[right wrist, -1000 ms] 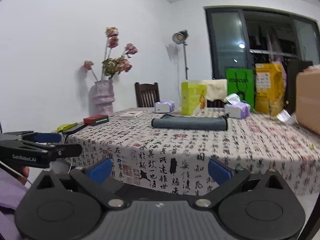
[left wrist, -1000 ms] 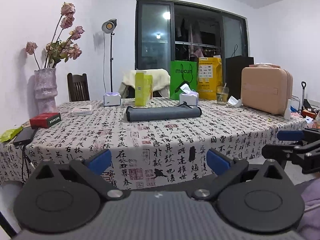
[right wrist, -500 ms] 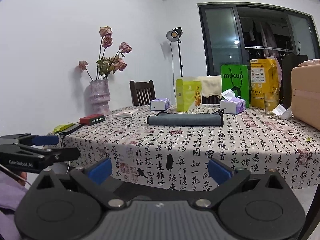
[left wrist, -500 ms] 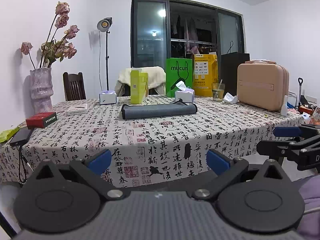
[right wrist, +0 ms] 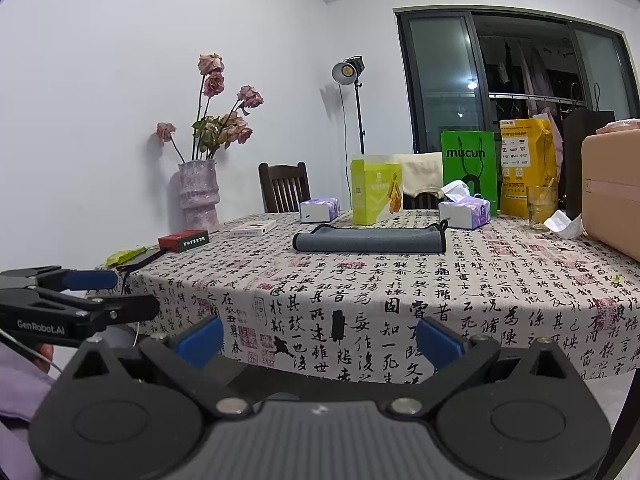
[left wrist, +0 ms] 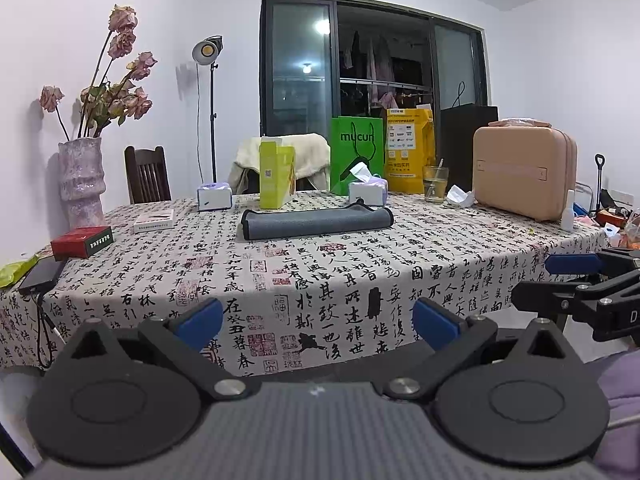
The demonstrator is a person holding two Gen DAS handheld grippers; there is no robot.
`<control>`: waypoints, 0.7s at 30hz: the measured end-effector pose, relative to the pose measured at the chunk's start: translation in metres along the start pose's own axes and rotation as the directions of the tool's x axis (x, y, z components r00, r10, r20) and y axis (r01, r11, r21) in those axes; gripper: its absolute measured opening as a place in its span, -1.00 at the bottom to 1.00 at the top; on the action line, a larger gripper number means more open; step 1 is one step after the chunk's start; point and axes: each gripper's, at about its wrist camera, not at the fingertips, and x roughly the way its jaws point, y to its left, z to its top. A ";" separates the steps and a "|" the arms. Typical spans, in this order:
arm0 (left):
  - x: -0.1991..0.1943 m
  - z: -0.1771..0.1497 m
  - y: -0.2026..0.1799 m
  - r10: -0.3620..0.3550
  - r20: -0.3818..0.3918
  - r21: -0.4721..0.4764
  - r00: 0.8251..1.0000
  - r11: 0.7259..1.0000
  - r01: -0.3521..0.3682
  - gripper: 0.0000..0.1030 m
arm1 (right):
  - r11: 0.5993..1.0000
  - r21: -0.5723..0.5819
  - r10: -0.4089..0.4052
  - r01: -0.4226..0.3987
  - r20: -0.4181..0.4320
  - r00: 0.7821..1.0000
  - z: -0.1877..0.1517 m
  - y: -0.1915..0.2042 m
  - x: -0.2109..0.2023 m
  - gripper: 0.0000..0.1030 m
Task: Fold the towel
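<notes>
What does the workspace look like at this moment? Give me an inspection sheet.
Surface: table under a calligraphy-print cloth.
Job's things: grey towel lying folded mid-table, untouched.
Clutter: vase of dried roses, red box, phone, two tissue boxes, yellow-green carton, glass, tan case.
Grippers: left gripper and right gripper both open, empty, short of the table edge.
Cables: one from the phone hangs over the table edge.
Surroundings: chair, lamp stand, dark window, green bag.
</notes>
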 end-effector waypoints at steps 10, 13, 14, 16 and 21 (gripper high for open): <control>0.000 0.001 -0.002 -0.003 0.001 0.004 1.000 1.000 0.003 1.00 | 1.000 0.002 0.001 -0.001 -0.001 1.000 0.000 0.000 0.000 1.00; 0.000 0.001 -0.002 -0.003 0.001 0.005 1.000 1.000 0.003 1.00 | 1.000 0.003 0.001 -0.001 -0.001 1.000 0.000 0.000 0.001 1.00; 0.000 0.001 -0.002 -0.003 0.001 0.005 1.000 1.000 0.003 1.00 | 1.000 0.004 0.001 -0.001 -0.001 1.000 0.000 0.000 0.001 1.00; 0.000 0.001 -0.002 -0.003 0.001 0.004 1.000 1.000 0.003 1.00 | 1.000 0.005 0.000 0.000 -0.002 1.000 -0.001 0.000 0.001 1.00; 0.000 0.001 -0.002 -0.004 0.001 0.006 1.000 1.000 0.004 1.00 | 1.000 0.003 -0.003 0.003 0.002 1.000 -0.001 0.001 0.000 1.00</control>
